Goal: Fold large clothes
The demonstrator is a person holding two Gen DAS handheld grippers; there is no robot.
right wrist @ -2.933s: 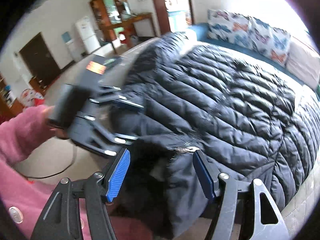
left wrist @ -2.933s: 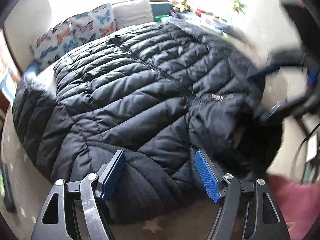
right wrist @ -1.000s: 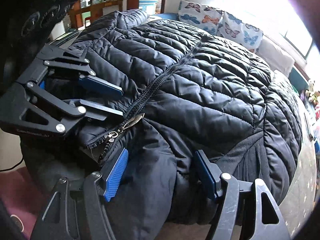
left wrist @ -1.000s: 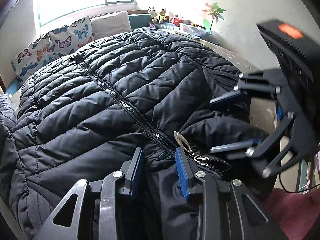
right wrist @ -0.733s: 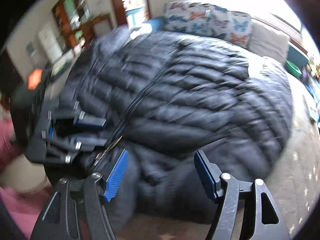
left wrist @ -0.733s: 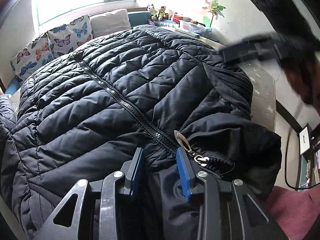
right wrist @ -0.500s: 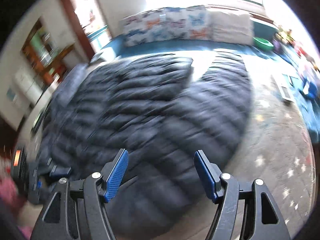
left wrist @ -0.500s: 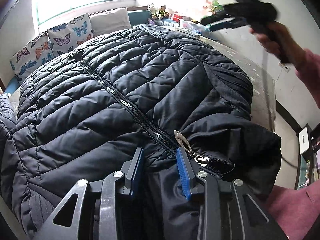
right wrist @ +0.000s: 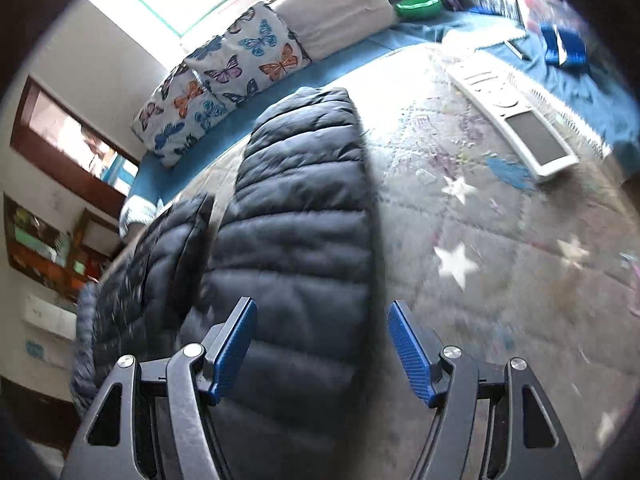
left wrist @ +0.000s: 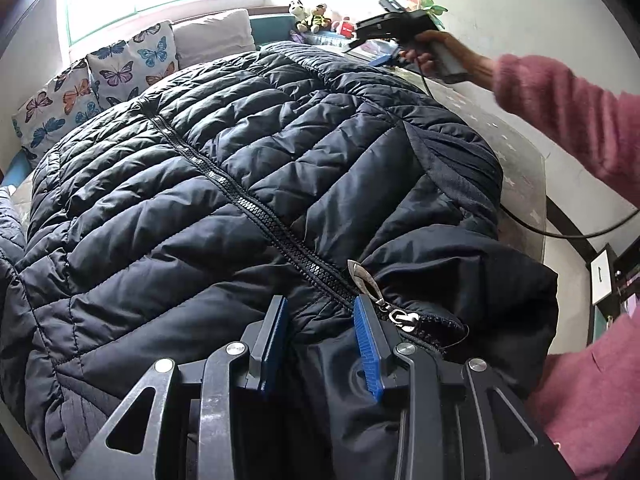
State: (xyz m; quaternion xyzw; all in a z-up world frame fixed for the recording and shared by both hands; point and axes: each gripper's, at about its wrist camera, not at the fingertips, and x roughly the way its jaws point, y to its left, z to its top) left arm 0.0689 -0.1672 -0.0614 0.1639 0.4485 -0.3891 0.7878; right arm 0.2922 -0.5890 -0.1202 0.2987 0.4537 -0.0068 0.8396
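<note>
Black puffer jacket (left wrist: pixel 224 184) collar pinched in left gripper (left wrist: pixel 320 344) beside zipper pull (left wrist: pixel 366 282); right gripper (right wrist: pixel 320 350) wide open, empty, above jacket's sleeve (right wrist: pixel 296 240).

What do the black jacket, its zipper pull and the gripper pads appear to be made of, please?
The jacket looks like a thin, slightly glossy synthetic shell over puffy filling: stitched channels bulge and catch highlights. The zipper pull seems to be polished metal, silvery and reflective. The left gripper has blue pads, probably ribbed plastic or rubber; which one is unclear.
</note>
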